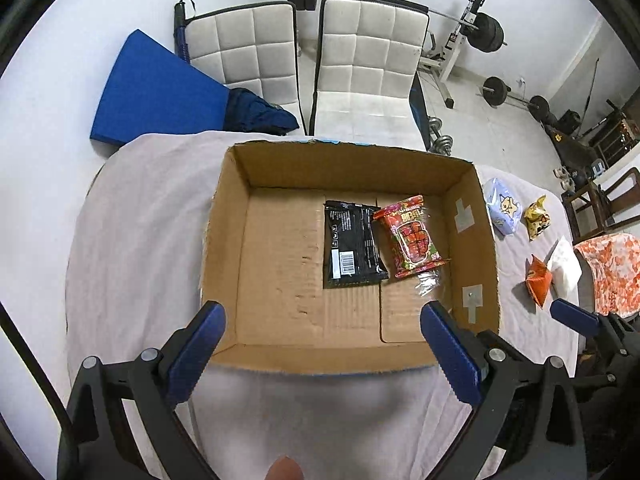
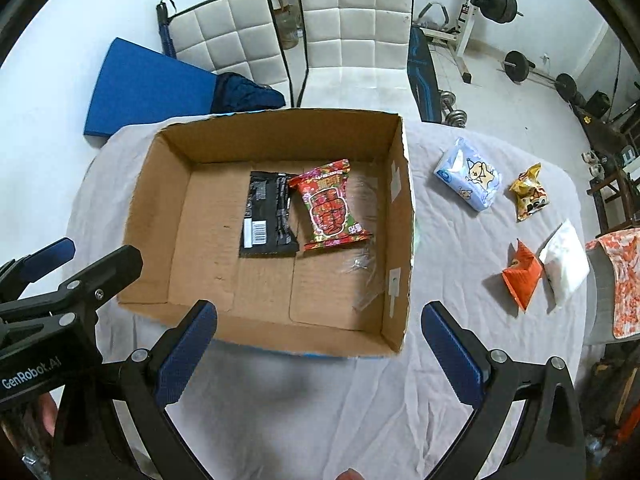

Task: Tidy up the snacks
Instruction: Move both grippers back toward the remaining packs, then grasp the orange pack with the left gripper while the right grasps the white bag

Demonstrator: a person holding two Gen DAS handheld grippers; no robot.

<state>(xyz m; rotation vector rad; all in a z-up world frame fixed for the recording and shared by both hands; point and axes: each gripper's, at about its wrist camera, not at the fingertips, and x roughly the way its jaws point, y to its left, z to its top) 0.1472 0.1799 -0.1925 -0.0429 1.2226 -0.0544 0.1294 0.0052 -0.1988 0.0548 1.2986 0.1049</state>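
Two snacks are in so far: a flat black packet (image 2: pixel 267 216) and a glossy red candy pack (image 2: pixel 330 210) lie in the corrugated cardboard box (image 2: pixel 402 216). Still out on the cloth-covered tabletop (image 2: pixel 452 264), right of it: a blue tissue pack (image 2: pixel 470 174), crinkly yellow bag (image 2: pixel 529 192), orange bag (image 2: pixel 522 276) and white pouch (image 2: pixel 566 266). The left hand-held gripper (image 1: pixel 322 344) and right hand-held gripper (image 2: pixel 318 344) both gape wide, empty.

The left tongs (image 1: pixel 320 344) gape wide and empty over the box's (image 1: pixel 340 358) near rim. Ahead of them, on the box floor, a black packet (image 1: pixel 354 250) touches a red packet (image 1: pixel 412 238). To their right, four packets lie on the worktop (image 1: pixel 132 220).
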